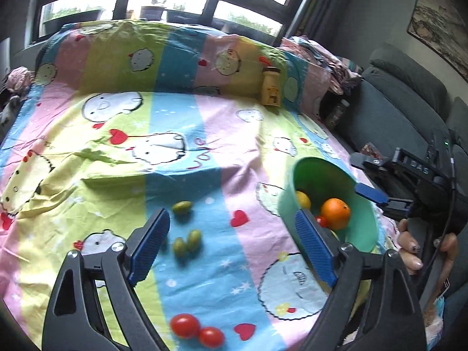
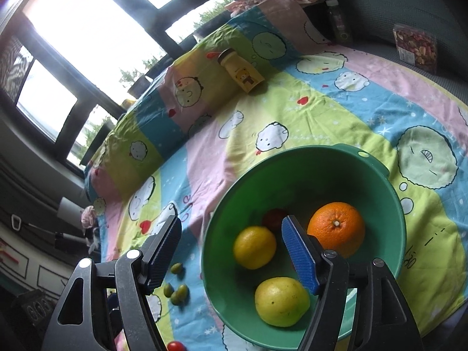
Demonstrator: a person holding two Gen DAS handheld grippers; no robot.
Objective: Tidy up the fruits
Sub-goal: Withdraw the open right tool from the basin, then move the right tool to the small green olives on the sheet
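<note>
A green bowl (image 1: 362, 228) (image 2: 321, 158) stands on the cartoon-print cloth and holds an orange (image 2: 336, 228), a lemon (image 2: 254, 247), a yellow-green fruit (image 2: 280, 301) and a small red tomato (image 2: 273, 218). Left of the bowl, three small green fruits (image 1: 187, 242) (image 2: 175, 292) lie on the cloth. Closer to me are two red tomatoes (image 1: 185, 325). My left gripper (image 1: 231, 216) is open and empty above the green fruits. My right gripper (image 2: 231, 220) is open and empty over the bowl's left side. In the left wrist view its blue pad (image 1: 371, 195) shows at the bowl's right rim, with a hand (image 1: 409, 248) below.
A yellow bottle (image 1: 271, 87) (image 2: 241, 73) stands at the far side of the cloth. A grey sofa (image 1: 395, 102) lies to the right, with a dark jar (image 2: 339, 20) and a clear packet of dried pieces (image 2: 415, 46) on it. Windows fill the back.
</note>
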